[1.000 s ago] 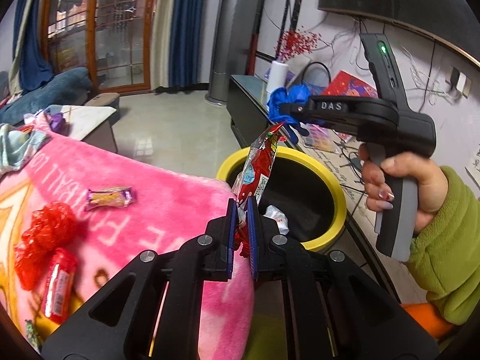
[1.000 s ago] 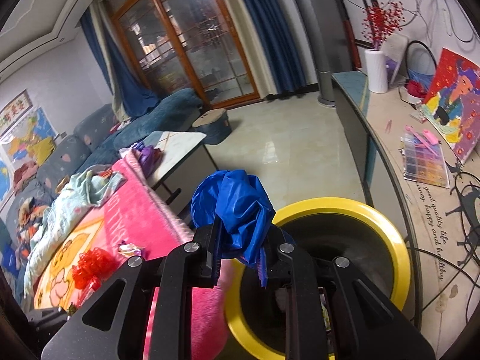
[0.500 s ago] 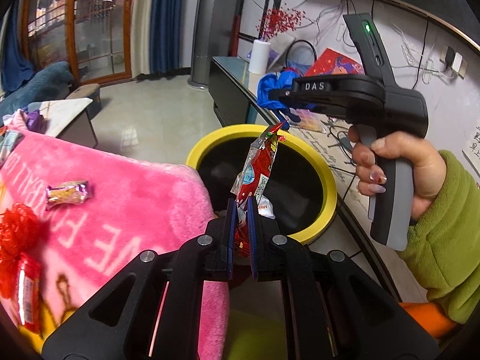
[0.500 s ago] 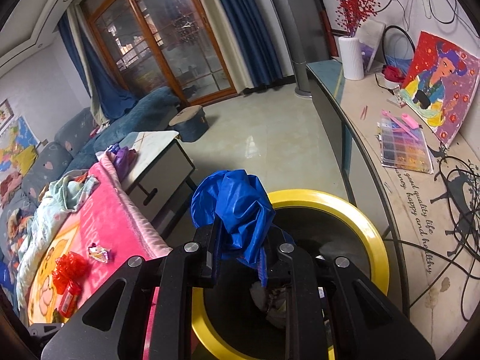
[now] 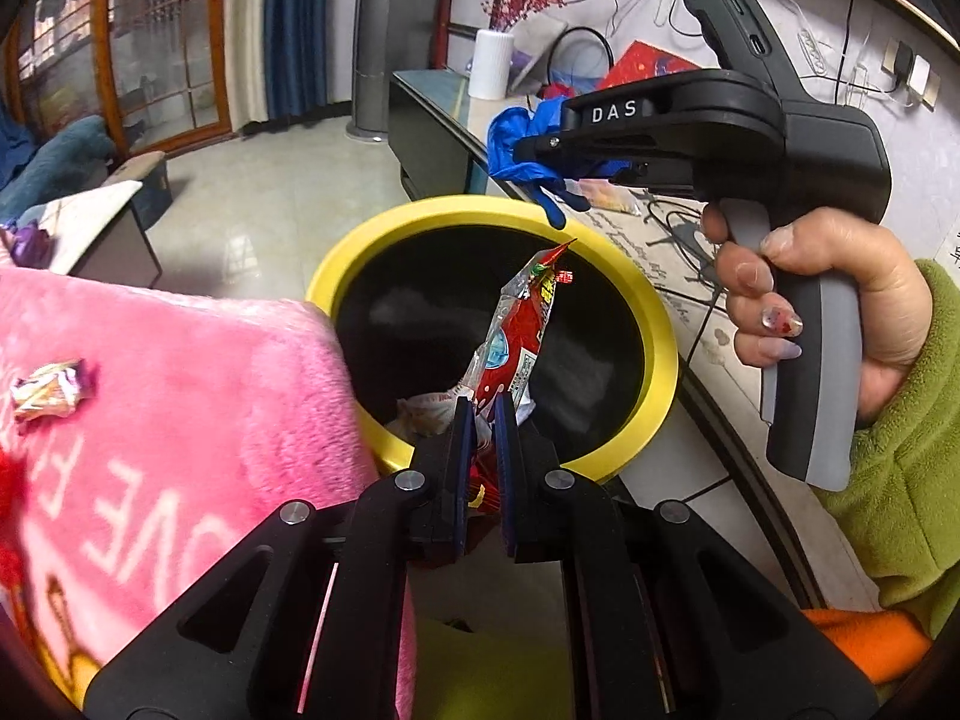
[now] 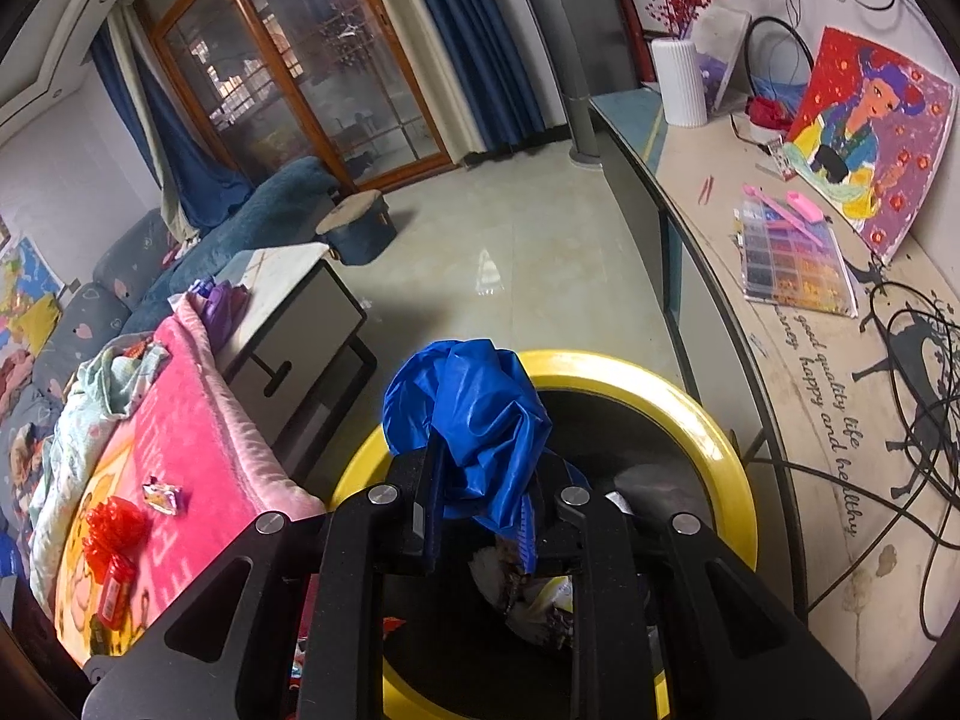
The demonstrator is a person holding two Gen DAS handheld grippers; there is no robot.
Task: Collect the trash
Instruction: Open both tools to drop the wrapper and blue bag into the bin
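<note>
A yellow-rimmed black bin (image 5: 660, 360) stands between a pink blanket and a low cabinet; it also shows in the right wrist view (image 6: 714, 438). My left gripper (image 5: 485, 414) is shut on a red snack wrapper (image 5: 522, 336) and holds it upright over the bin's near edge. My right gripper (image 6: 480, 498) is shut on crumpled blue plastic (image 6: 474, 414) above the bin; in the left wrist view it (image 5: 540, 147) hangs over the bin's far rim with the blue plastic (image 5: 522, 138). Crumpled trash (image 6: 540, 594) lies inside the bin.
A pink blanket (image 5: 180, 408) lies left of the bin with a shiny candy wrapper (image 5: 51, 387), red crumpled plastic (image 6: 114, 525) and a red packet (image 6: 114, 591). The cabinet top (image 6: 810, 360) on the right holds cables, a bead box, a painting and a white vase (image 6: 681, 81).
Both grippers have moved closer to the bin and over its opening, each still holding its piece of trash. The blanket has slid left in the left wrist view.
</note>
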